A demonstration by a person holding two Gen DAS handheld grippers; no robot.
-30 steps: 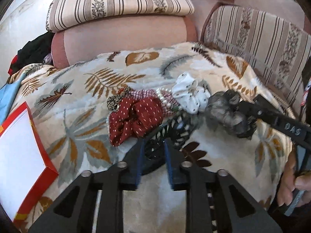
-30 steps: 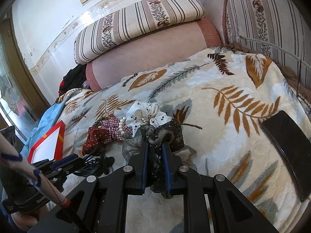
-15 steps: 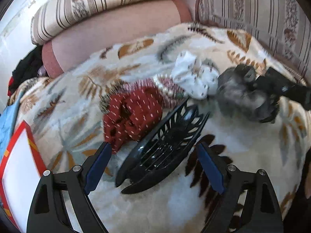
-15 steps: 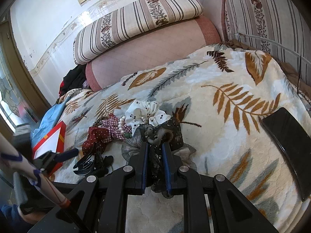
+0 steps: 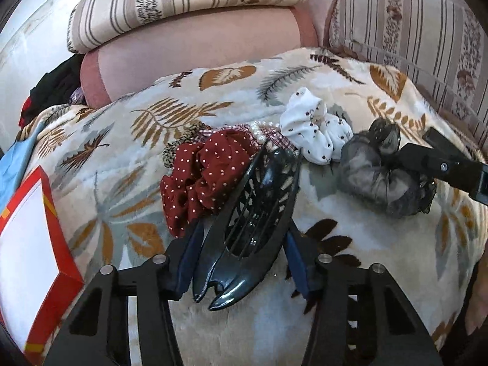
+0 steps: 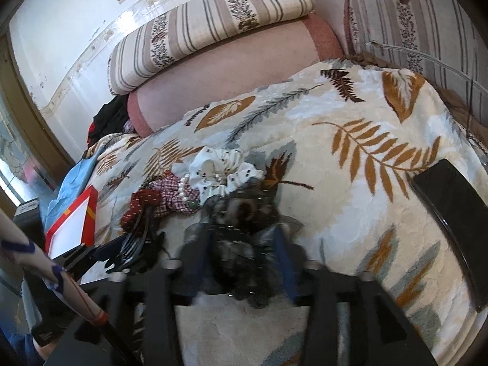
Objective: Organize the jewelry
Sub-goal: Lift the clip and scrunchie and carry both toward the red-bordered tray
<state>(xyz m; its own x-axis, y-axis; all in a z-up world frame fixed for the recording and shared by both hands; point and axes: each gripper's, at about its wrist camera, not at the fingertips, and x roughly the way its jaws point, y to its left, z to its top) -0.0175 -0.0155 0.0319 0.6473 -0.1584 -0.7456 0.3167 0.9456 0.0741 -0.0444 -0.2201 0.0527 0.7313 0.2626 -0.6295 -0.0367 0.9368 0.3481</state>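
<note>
Two tongs work one heap of hair accessories on a leaf-patterned plush blanket (image 5: pixel 122 164). Left tongs (image 5: pixel 241 244), lower centre of the left wrist frame: fingers set either side of a glossy black plastic claw clip (image 5: pixel 253 216), touching or very near its flanks; cannot tell whether they grip it. The clip lies lengthwise along the fingers, teeth end toward the camera, far tip against a dark red white-dotted fabric scrunchie (image 5: pixel 201 180). Probably a lengthwise hold so the clip cannot swivel.

Right tongs (image 6: pixel 241 253), lower centre of the right wrist frame, motion-blurred: fingers parted and straddling a sheer black-grey gauze scrunchie (image 6: pixel 241 228); whether they press it is unclear. In the left view it sits at mid right.

Behind, mid frame: a white scrunchie with small dark dots (image 5: pixel 314 134), a strand of white pearl beads (image 5: pixel 262 131), some pink checked fabric (image 6: pixel 170 195).

A red-rimmed cardboard box with white inside (image 5: pixel 27 244) waits at lower left, likely the destination. A flat black rectangular slab (image 6: pixel 451 213) lies at right edge, apart from the heap.
</note>
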